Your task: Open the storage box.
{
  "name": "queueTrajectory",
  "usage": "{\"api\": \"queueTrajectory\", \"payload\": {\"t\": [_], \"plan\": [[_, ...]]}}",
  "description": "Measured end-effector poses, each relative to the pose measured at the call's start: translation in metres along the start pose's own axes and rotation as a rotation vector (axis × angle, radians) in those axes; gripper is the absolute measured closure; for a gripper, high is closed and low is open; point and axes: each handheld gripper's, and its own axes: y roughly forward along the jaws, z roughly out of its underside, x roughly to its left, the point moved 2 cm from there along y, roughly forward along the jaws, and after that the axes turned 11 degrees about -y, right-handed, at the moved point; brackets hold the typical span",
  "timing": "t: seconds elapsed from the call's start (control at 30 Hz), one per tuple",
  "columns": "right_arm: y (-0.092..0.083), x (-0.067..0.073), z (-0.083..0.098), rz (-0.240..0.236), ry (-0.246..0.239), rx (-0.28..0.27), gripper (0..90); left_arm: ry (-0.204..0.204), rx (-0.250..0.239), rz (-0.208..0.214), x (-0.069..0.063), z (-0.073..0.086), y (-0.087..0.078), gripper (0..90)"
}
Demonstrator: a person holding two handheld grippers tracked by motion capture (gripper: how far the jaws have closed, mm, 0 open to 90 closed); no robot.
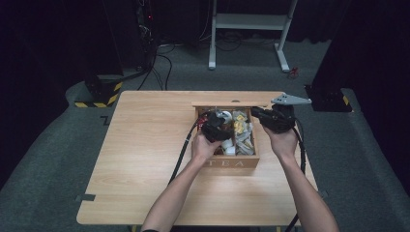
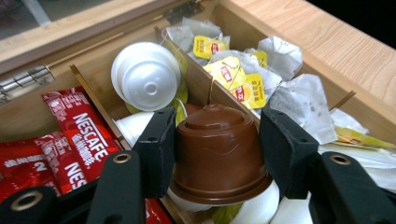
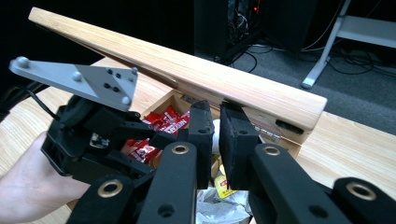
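A wooden tea box (image 1: 232,163) stands open on the table, its lid (image 1: 237,103) raised at the back. My left gripper (image 2: 219,119) is down in the middle compartment, shut on a brown coffee capsule (image 2: 217,156), with a pad pressed on each side of it. White capsules (image 2: 145,77) lie behind it, and red Nescafe sachets (image 2: 74,135) fill the compartment to the left. Yellow-tagged tea bags (image 2: 233,77) lie to the right. My right gripper (image 3: 214,112) is shut on nothing, its tips just under the lid's edge (image 3: 187,74); I cannot tell whether they touch it.
The box sits right of centre on a light wooden table (image 1: 140,145), with bare tabletop to its left and front. A white desk frame (image 1: 251,21) and loose cables (image 1: 159,72) are on the floor beyond. The other hand (image 3: 28,186) shows in the right gripper view.
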Motion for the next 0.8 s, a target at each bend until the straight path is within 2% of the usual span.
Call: {"api": "queueTrajectory", "payload": {"t": [0.17, 0.23, 0.43, 0.5, 0.6, 0.67, 0.77, 0.8], "plan": [[0.002, 0.001, 0.0, 0.0, 0.001, 0.001, 83.1, 0.018, -0.021, 0.016, -0.001, -0.002, -0.01, 48.0], [0.002, 0.001, 0.0, -0.001, 0.002, 0.001, 83.1, 0.011, -0.036, 0.024, -0.002, -0.003, -0.013, 48.0], [0.003, 0.002, -0.001, -0.001, -0.001, -0.001, 82.8, 0.024, -0.063, 0.026, -0.002, -0.005, -0.022, 48.1], [0.003, 0.003, -0.001, -0.001, 0.0, -0.001, 82.9, 0.017, -0.069, 0.042, -0.003, -0.004, -0.024, 48.1], [0.004, 0.003, -0.002, -0.002, -0.004, 0.001, 82.8, 0.028, -0.063, 0.035, -0.002, -0.004, -0.027, 48.2], [0.004, 0.003, -0.002, -0.003, -0.003, 0.003, 82.9, 0.015, -0.06, 0.043, -0.002, -0.003, -0.028, 48.2], [0.004, 0.003, -0.003, -0.003, -0.003, 0.003, 82.8, 0.027, -0.061, 0.041, 0.001, 0.0, -0.031, 48.2], [0.004, 0.003, -0.003, -0.003, -0.003, 0.002, 82.8, 0.018, -0.063, 0.042, 0.001, 0.002, -0.032, 48.2]]}}
